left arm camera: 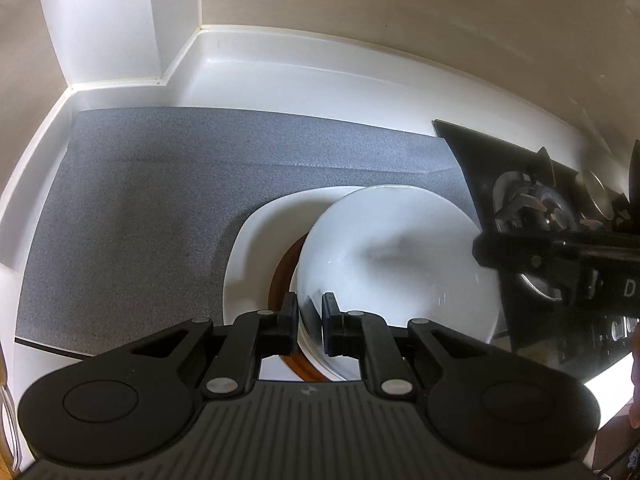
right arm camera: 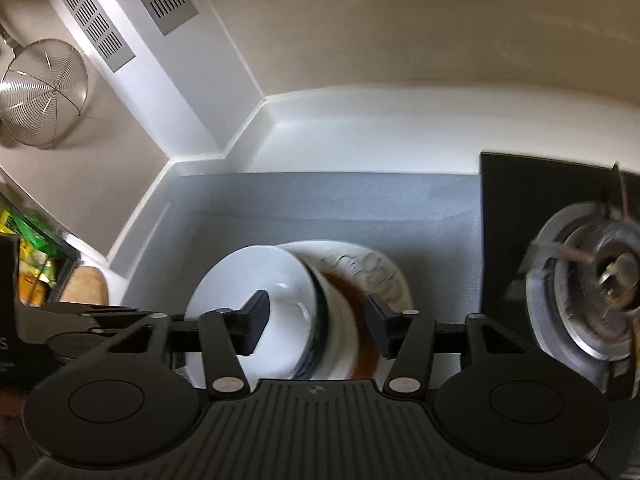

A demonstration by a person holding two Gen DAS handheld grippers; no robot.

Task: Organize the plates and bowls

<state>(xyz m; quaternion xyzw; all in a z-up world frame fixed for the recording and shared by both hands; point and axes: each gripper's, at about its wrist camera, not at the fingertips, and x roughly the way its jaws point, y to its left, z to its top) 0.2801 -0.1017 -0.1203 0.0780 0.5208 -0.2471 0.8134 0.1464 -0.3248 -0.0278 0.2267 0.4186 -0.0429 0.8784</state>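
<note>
A white bowl is tilted above a brown-rimmed plate, which lies on a larger white plate on a grey mat. My left gripper is shut on the bowl's near rim. In the right wrist view the same white bowl stands tilted over the brown-rimmed plate and the patterned white plate. My right gripper is open, its fingers on either side of the bowl's right rim and the stack. The right gripper's body also shows in the left wrist view, right of the bowl.
A black gas hob with a burner lies right of the mat. The white counter ends at a raised back edge and wall corner. A wire strainer hangs at the left, above packets.
</note>
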